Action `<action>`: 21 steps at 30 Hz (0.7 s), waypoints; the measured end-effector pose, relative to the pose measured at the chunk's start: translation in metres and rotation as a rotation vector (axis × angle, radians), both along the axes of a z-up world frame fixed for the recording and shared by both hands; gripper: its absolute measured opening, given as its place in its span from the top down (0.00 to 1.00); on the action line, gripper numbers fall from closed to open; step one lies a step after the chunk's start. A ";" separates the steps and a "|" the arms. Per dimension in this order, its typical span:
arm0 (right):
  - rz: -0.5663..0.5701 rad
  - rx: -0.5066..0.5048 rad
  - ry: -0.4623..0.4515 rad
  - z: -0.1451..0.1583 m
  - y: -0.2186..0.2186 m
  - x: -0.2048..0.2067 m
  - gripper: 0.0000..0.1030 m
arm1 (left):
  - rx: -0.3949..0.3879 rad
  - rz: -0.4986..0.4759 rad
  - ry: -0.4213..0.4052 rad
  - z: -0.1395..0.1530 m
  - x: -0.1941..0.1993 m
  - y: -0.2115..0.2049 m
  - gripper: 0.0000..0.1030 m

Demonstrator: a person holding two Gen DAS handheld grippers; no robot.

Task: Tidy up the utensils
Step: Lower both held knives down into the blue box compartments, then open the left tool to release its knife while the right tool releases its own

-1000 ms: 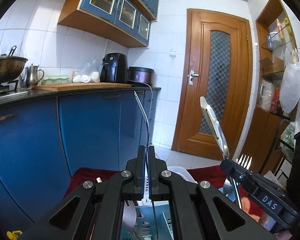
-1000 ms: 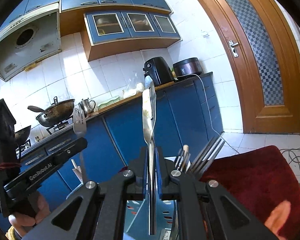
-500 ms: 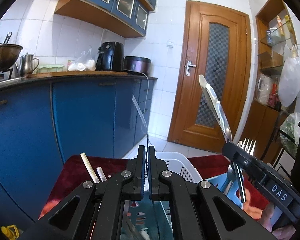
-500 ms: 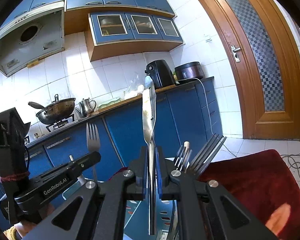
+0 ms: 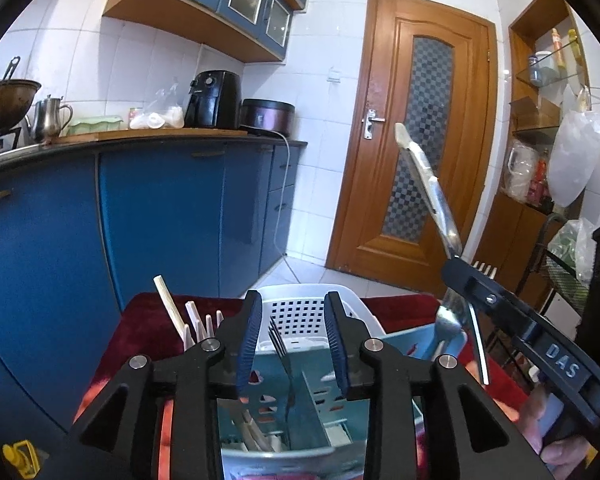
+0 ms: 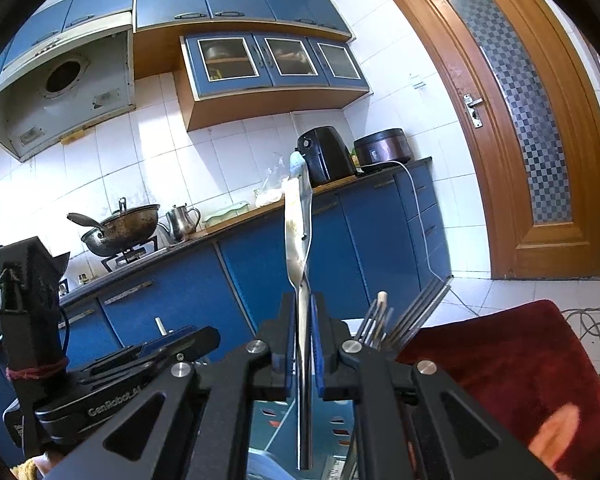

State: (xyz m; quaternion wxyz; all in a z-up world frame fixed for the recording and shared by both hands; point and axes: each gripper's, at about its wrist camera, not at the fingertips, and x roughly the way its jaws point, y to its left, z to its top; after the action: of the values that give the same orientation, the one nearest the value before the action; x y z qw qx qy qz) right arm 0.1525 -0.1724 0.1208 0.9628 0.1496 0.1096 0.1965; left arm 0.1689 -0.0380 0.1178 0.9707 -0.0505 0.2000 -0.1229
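Note:
My left gripper (image 5: 293,340) is open above a teal utensil caddy (image 5: 432,344). A metal fork (image 5: 283,354) stands in the caddy between the open jaws, tines up, touching neither jaw. Pale chopsticks (image 5: 168,308) stick up from the caddy's left compartment. My right gripper (image 6: 303,350) is shut on a steel table knife (image 6: 298,224), which points up; it shows in the left wrist view (image 5: 428,184) at the right, above the caddy. Dark chopsticks (image 6: 416,312) stand in the caddy beside it.
A white perforated basket (image 5: 300,312) stands behind the caddy on a dark red cloth (image 6: 512,352). Blue kitchen cabinets (image 5: 160,216) and a counter with an air fryer (image 5: 212,100) are at the left. A wooden door (image 5: 424,140) is behind.
My left gripper lowered over the caddy and opened, letting go of the fork, which now stands in the caddy. The right gripper still holds the knife and barely moved.

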 end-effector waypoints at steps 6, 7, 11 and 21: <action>0.018 0.004 0.006 -0.003 0.000 -0.001 0.91 | -0.013 -0.022 -0.001 0.007 -0.014 0.002 0.66; 0.017 -0.002 0.000 -0.002 0.000 -0.002 0.91 | -0.013 -0.023 -0.001 0.008 -0.016 0.002 0.66; 0.003 -0.033 -0.034 0.001 0.004 0.001 0.91 | -0.041 -0.029 0.010 0.009 -0.025 0.005 0.66; -0.018 -0.083 -0.006 -0.025 0.008 0.006 0.91 | -0.074 -0.025 0.023 0.004 -0.040 0.015 0.66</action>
State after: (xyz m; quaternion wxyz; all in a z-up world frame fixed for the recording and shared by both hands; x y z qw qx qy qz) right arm 0.1586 -0.1647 0.0953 0.9703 0.1100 0.1134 0.1833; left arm 0.1292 -0.0235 0.1221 0.9643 -0.0853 0.2069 -0.1416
